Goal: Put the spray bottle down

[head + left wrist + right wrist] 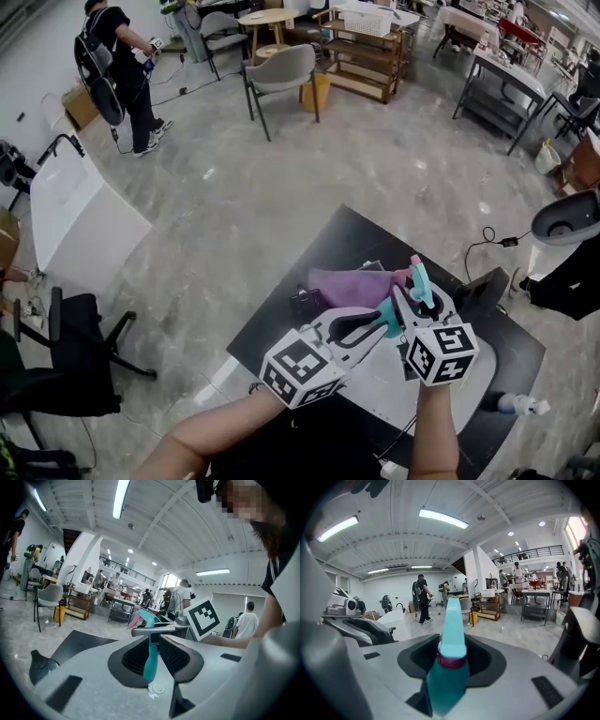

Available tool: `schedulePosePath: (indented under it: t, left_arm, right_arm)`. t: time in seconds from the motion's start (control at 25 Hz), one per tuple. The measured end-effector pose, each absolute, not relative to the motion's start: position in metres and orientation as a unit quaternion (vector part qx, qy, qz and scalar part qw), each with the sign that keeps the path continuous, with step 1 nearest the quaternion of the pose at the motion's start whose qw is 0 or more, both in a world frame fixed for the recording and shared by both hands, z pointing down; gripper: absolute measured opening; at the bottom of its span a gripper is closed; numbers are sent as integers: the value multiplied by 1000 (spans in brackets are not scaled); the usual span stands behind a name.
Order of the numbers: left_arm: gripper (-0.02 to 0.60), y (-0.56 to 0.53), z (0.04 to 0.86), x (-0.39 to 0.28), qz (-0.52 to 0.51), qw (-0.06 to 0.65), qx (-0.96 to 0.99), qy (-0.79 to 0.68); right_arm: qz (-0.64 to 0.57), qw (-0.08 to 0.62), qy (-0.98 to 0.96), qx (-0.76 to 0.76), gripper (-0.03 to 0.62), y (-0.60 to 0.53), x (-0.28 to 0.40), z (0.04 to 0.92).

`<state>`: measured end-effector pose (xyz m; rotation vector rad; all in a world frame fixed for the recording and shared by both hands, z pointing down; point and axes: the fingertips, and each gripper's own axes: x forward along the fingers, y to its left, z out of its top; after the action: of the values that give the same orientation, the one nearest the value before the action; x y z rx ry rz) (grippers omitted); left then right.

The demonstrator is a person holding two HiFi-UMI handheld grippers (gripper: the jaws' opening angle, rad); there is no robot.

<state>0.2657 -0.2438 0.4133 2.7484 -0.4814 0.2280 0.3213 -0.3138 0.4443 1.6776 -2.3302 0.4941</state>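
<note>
Spray bottle (447, 677) in right gripper (412, 298), left gripper (375, 326) seemingly pinching trigger (151, 660)

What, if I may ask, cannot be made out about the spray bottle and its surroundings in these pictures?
Spray bottle body: head view, mostly behind the right gripper and left gripper.
Purple cloth: head view, right end behind the grippers.
Table near edge: head view, partly covered by the arms.
Liquid level: no view shows it.

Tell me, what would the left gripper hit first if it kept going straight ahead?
The spray bottle: its teal part already sits between those jaws. Just behind it, likely the right gripper holding the bottle.
</note>
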Motion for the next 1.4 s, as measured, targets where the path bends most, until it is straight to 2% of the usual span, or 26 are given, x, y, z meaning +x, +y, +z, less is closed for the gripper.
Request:
schedulePosePath:
  t: [0.96, 1.4]
  left_arm:
    - [61, -254, 404, 275, 63, 152, 973, -165]
    - [61, -263, 409, 286, 59, 156, 972, -166]
  right_arm:
    - [103, 130, -757, 632, 161, -378, 348, 429]
    - [93, 105, -734, 665, 161, -410, 371, 432]
